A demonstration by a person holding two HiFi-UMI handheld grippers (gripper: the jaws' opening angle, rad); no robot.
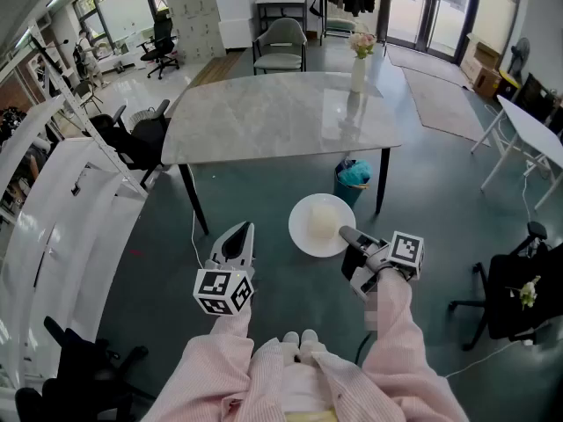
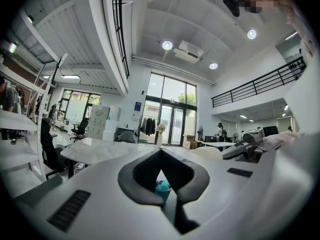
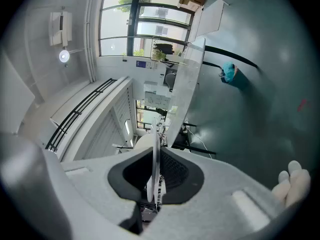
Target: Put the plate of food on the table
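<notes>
- The plate hangs over the floor, on the near side of the worktop and not on it yet. If it drops here, it lands on the floor beside the teal bin.
- The right claw is pinched down on the plate's near rim and nothing else holds it. In the right gripper view the rim sits edge-on between the pads. My guess is that with all the weight out past such a thin grip, the plate could pivot or slide out.
- The pale heap of food sits loose in the middle, so any tilt on the way up probably sends it off the plate.
- The left claw is closed up with nothing in it and sits well to the side, so it's no backup.
- If the plate comes in too low, it could clip the worktop edge.
- The vase of flowers stands near the far right side, and I'd stay away from it when setting the plate down.
</notes>
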